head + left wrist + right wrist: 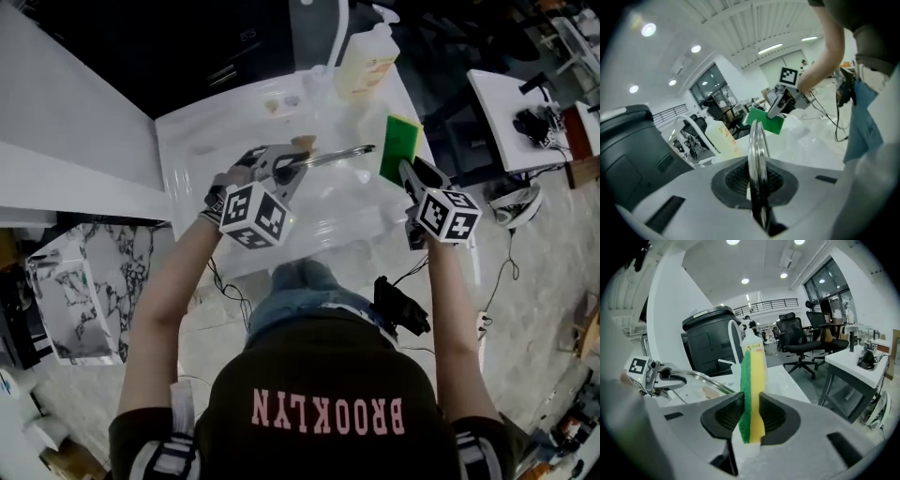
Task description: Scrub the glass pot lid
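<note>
Above the table, the left gripper clamps the glass lid by its rim while the right gripper pinches a sponge. Hard scrubbing could twist the lid loose.

Bright, even light from round ceiling lamps and long strip lights overhead. White glare across the glossy worktop in the head view. Heavy fisheye bending and black vignetted corners in both gripper views. Soft focus on the near edge of the glass pot lid.
</note>
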`<state>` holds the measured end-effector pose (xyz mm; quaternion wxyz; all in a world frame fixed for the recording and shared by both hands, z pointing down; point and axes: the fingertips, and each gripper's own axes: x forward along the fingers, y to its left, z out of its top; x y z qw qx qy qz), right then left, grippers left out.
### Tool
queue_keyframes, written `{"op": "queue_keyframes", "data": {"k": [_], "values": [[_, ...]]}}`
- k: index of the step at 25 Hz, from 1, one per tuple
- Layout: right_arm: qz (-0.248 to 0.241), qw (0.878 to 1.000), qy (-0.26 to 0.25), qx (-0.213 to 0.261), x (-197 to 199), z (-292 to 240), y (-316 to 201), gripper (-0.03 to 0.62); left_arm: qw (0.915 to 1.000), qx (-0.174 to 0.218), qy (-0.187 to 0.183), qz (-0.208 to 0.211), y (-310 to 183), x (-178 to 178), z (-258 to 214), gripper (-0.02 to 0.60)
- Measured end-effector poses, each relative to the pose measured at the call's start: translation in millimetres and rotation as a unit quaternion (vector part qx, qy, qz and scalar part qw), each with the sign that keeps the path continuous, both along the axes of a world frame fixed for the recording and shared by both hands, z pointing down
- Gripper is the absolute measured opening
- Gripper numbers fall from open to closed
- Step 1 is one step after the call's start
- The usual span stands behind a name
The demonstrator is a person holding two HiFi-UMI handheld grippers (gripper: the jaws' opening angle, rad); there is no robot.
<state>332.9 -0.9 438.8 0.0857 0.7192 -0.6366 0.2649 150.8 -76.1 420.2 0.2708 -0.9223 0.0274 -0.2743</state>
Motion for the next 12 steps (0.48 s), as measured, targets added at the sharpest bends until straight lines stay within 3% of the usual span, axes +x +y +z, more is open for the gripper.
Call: {"op": "queue_keyframes", "data": {"k": [3,6,12], "values": [[-0.013,1.000,0.015,-0.007,4,3,10,0.091,0.9975,0.045,-0.028,0.047,12,11,16,0.012],[-0.071,0.996,0.056,-0.020,-1,2,12,0.091,0.9921,0.085,-0.049,0.077,23,17,31,0.014],[-0.219,0.964,0.136,-0.064,-20,-4,4,0.091,0.9718,0.158,-0.097,0.146,47,22,69,0.014]]}}
